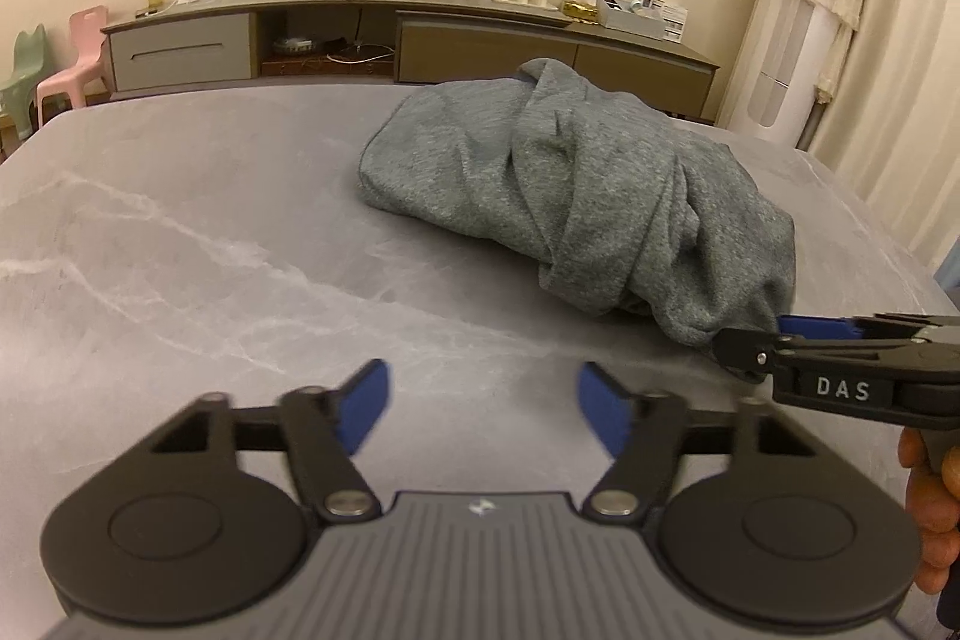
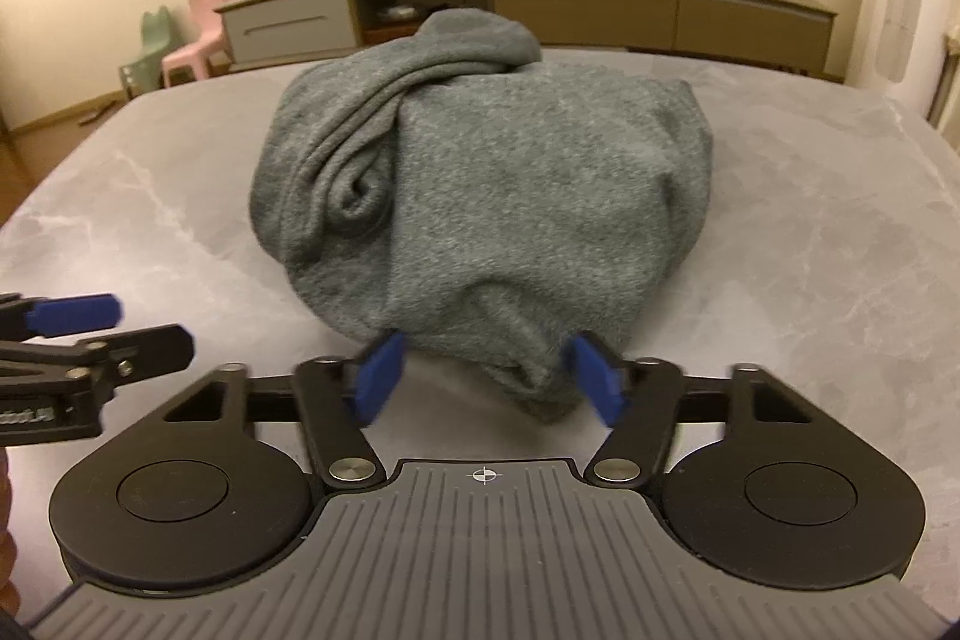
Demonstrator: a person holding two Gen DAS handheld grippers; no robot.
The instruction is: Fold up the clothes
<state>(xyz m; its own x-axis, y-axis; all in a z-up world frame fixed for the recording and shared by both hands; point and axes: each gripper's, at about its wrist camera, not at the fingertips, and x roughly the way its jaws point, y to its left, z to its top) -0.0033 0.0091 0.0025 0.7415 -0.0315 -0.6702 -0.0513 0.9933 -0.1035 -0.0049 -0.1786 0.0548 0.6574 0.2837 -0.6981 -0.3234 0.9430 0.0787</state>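
Note:
A crumpled grey garment (image 1: pixel 564 196) lies in a heap on the grey marble-look table (image 1: pixel 180 232), to the right of middle in the left wrist view. My left gripper (image 1: pixel 483 375) hovers over bare tabletop, well short of the garment, open with nothing between its blue pads. In the right wrist view the garment (image 2: pixel 510 196) fills the middle. My right gripper (image 2: pixel 486 343) stands open astride its near fold; the right pad is at the cloth, and a gap shows beside the left pad. The right gripper (image 1: pixel 753 334) also reaches the garment's near corner from the right. The left gripper (image 2: pixel 150 328) shows at the left edge.
A long low cabinet (image 1: pixel 384 34) with a fruit plate, glasses and boxes runs along the far wall. Pink and green small chairs (image 1: pixel 66 64) stand at the far left. A white tower unit and curtains (image 1: pixel 798 58) are at the right. A hand (image 1: pixel 927 508) holds the right gripper.

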